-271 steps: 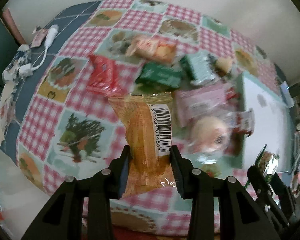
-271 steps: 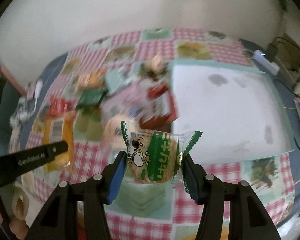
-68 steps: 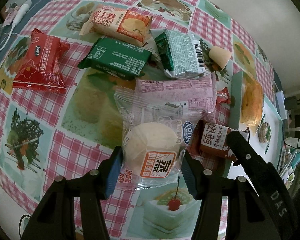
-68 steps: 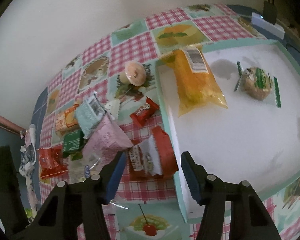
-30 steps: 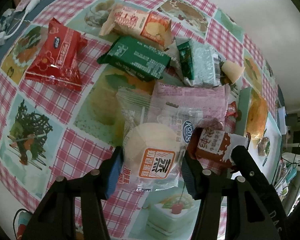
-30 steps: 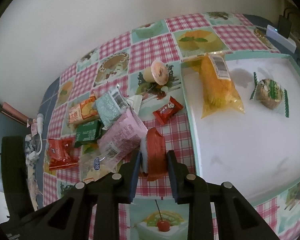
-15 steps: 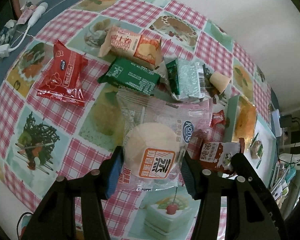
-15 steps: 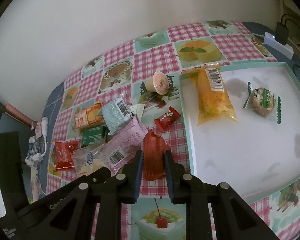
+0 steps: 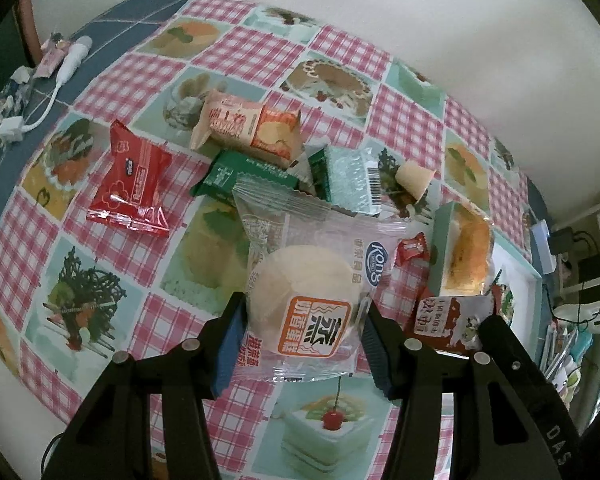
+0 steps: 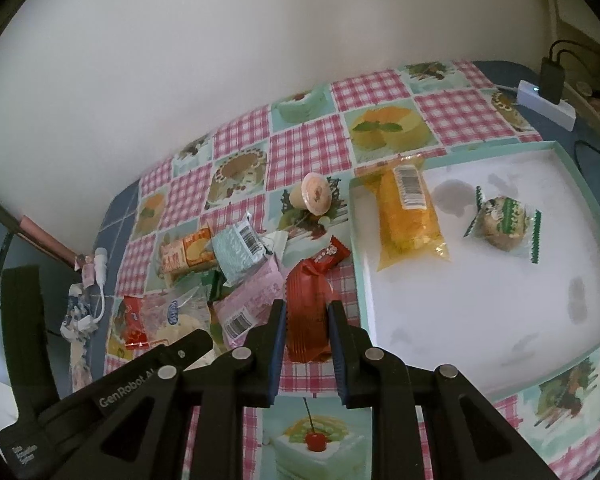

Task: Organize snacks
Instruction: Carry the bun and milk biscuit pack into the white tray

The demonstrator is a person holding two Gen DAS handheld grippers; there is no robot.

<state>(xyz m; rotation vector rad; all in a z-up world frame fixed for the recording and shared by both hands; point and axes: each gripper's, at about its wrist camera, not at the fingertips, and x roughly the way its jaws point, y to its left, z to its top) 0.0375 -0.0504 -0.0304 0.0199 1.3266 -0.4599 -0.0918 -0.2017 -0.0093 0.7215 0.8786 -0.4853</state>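
The steamed cake packet, a pale round cake in clear wrap with an orange label, sits clamped between the pads of the left gripper and hangs clear of the checked tablecloth; a moment ago its wrapper was lying among the pile. The red snack packet is pinched edge-on by the right gripper, whose jaws have drawn in to their tightest over the last second, and it too has come up off the cloth (in the left view it shows as a red-and-white pack at the right edge, just beside the tray).

Both lifts mean two more snacks are on their way out of the heap. The tray, white with a mint rim, lies to the right and already holds the orange cake bag and the green-striped cookie pack, well apart from each other, so there is plenty of bare floor left for the next two.

Left on the cloth are the pink packet, the mint packet, the dark green bar, the orange wafer pack, the red pouch, a small red candy and a jelly cup. Whether the pink packet touches the lifted cake's wrapper is hard to tell.
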